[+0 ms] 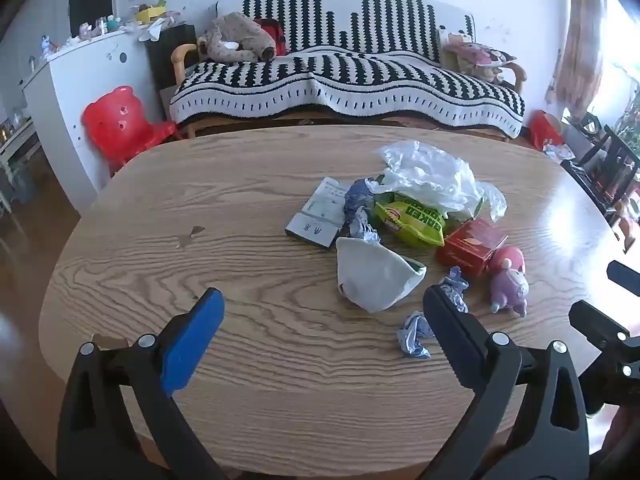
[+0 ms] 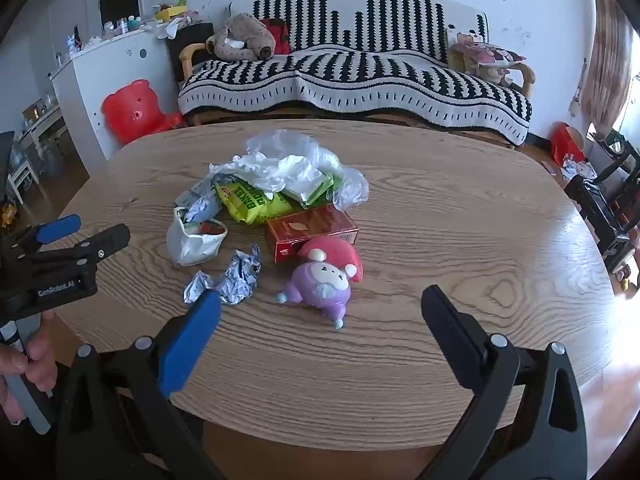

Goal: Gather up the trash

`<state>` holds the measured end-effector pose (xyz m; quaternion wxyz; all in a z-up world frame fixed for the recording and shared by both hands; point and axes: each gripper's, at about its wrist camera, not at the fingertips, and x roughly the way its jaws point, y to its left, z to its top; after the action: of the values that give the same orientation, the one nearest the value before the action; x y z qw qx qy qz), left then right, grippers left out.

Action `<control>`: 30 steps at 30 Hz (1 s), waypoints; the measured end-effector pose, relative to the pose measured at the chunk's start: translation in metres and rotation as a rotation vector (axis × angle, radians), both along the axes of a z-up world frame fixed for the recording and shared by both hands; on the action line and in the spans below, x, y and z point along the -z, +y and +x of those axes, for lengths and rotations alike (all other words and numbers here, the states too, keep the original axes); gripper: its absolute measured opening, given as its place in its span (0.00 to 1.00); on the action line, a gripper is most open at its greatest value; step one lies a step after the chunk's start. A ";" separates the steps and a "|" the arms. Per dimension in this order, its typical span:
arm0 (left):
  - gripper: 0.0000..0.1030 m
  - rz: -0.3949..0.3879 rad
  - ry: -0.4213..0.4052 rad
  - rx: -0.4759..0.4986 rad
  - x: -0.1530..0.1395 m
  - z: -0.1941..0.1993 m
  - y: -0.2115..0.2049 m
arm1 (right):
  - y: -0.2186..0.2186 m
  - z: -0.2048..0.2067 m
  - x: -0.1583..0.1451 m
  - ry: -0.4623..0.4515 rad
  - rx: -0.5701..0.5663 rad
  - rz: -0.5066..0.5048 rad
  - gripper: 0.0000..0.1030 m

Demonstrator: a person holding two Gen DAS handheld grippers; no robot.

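Observation:
A pile of trash lies on the oval wooden table [image 1: 240, 208]: a clear plastic bag [image 1: 428, 172], a green snack packet [image 1: 412, 220], a red box [image 1: 470, 250], a white pouch [image 1: 372, 276], a flat paper box [image 1: 320, 212] and crumpled foil wrappers [image 1: 416, 334]. The same pile shows in the right wrist view, with the foil wrappers [image 2: 228, 280], white pouch [image 2: 196, 238] and red box [image 2: 312, 228]. My left gripper [image 1: 324, 304] is open and empty, just short of the white pouch. My right gripper [image 2: 320, 304] is open and empty, just short of a purple and pink plush toy [image 2: 324, 276].
A black-and-white covered sofa [image 1: 348, 80] stands behind the table. A red plastic chair [image 1: 120, 120] and a white cabinet [image 1: 80, 92] are at the far left. Dark chairs [image 2: 608, 200] stand at the right.

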<state>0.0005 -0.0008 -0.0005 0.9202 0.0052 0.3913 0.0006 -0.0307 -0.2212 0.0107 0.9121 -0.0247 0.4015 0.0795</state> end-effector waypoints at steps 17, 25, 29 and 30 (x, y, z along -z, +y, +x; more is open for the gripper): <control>0.94 0.005 0.008 -0.008 0.006 0.001 0.003 | -0.002 -0.001 -0.002 0.001 -0.005 0.021 0.94; 0.94 0.006 0.018 -0.009 0.007 0.001 0.002 | -0.004 -0.002 0.002 0.003 -0.006 0.022 0.94; 0.94 0.007 0.018 -0.009 0.007 0.001 0.002 | -0.002 -0.002 0.001 0.003 -0.007 0.020 0.94; 0.94 0.006 0.018 -0.008 0.007 0.001 0.002 | -0.002 -0.001 0.002 0.003 -0.008 0.020 0.94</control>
<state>0.0014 0.0014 -0.0078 0.9166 0.0062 0.3997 0.0055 -0.0321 -0.2228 0.0090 0.9114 -0.0172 0.4019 0.0870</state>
